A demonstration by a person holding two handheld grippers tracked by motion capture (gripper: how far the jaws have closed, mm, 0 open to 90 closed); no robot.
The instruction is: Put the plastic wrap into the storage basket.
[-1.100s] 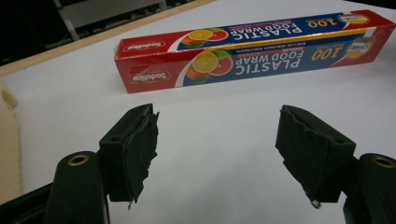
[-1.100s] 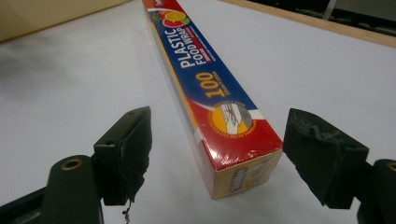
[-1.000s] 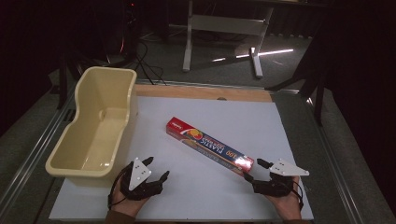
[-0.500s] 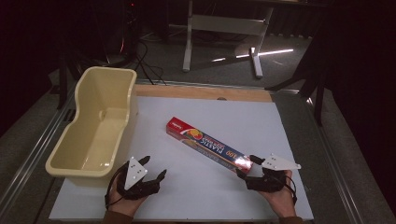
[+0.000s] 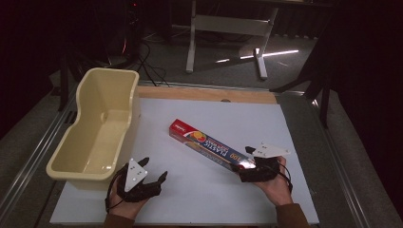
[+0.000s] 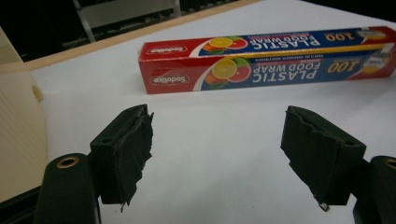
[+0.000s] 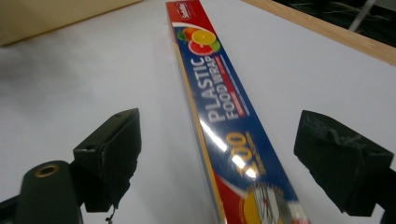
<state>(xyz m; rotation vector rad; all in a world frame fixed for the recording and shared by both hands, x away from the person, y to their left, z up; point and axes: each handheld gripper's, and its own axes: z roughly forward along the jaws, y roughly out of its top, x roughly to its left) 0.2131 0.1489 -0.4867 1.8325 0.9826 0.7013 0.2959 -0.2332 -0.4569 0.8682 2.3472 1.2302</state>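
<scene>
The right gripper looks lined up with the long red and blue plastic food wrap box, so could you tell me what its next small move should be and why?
Probably close the right gripper on the near end of the long red and blue plastic food wrap box. In the right gripper view the box lies flat on the white table, running between the open jaws, which don't yet touch it.

Fixed high view overhead facing forward and down, both gripper views low and close over the table (image 5: 294,123), all sharing the plastic wrap box (image 5: 209,145).

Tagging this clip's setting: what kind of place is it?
Likely a lab data-collection bench, not a kitchen: a white table with only a plastic wrap box and a cream tub, hand-held grippers, dark floor with cables behind.
</scene>
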